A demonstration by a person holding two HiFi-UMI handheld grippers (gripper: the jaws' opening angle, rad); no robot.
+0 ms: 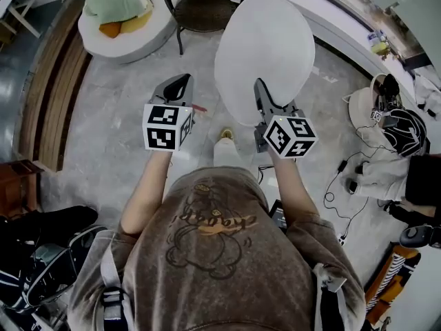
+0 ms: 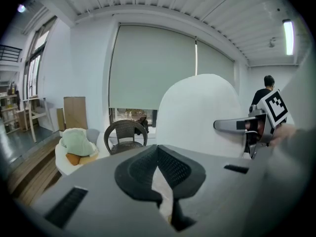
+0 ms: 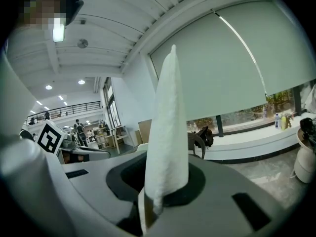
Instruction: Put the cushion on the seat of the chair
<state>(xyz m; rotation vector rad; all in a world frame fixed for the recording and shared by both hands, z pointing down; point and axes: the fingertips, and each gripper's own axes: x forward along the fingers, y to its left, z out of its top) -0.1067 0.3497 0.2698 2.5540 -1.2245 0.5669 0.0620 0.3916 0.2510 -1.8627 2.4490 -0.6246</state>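
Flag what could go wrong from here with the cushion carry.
1. Only the right gripper pinches the cushion, and only at its edge. The left gripper is shut beside it and not touching. The cushion could swing or slip out.
2. The cushion stands on edge in the grip. At the wicker chair it may catch the curved back or arms instead of lying flat on the seat.
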